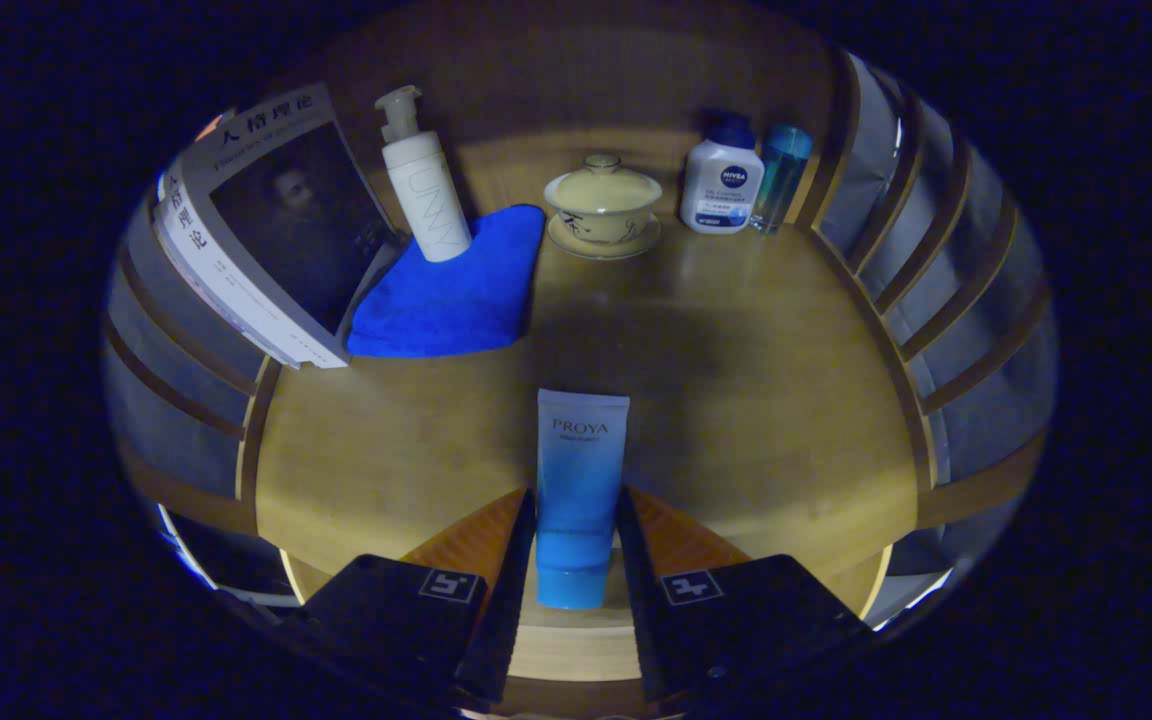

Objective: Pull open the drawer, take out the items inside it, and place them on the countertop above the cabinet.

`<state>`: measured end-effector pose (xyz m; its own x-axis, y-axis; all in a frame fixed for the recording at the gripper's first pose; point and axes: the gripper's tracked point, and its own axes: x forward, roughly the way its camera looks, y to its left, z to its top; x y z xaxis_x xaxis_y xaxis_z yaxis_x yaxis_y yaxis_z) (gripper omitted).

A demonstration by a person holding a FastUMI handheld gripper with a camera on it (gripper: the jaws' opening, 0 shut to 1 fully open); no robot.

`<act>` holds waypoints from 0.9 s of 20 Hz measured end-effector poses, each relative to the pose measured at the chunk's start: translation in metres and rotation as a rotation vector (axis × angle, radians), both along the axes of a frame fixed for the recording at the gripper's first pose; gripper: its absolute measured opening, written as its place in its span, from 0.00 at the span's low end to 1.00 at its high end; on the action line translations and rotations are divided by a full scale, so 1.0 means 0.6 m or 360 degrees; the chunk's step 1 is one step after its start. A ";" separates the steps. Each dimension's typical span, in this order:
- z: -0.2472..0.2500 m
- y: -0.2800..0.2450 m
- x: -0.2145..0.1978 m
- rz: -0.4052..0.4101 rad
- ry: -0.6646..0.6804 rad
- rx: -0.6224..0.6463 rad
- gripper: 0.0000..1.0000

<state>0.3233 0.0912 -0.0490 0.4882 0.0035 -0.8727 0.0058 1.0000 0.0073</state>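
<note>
Between the two fingers, at the bottom centre of the frame, a blue cosmetic tube [579, 490] is seen standing cap-down, and the gripper [576, 545] is closed on it: both fingers are pressed against its lower sides, the jaws clamped on the tube. It is held just over the wooden countertop [786, 400], and a broad shadow is cast on the wood right behind it. Beyond the fingers, toward the upper left of the frame, a blue cloth [456, 290] is spread flat, and a white pump bottle [423, 185] is stood upright on its far corner. Further left, a grey book [266, 225] is propped at a tilt, its lower edge touching the cloth. At upper centre, a cream lidded tea bowl [603, 205] is set on its saucer, just beside the cloth. To the upper right, a white lotion bottle with a dark blue cap [723, 180] is stood, and a clear teal bottle [782, 175] is tucked right against it. Slatted wooden sides [946, 300] are seen curving along both flanks of the surface.
</note>
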 end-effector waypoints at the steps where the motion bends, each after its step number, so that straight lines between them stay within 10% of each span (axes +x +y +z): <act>1: 0.007 -0.001 -0.001 0.0004 -0.0021 -0.0013 0.51; 18: 0.085 0.023 -0.202 0.0131 -0.0489 0.0077 0.52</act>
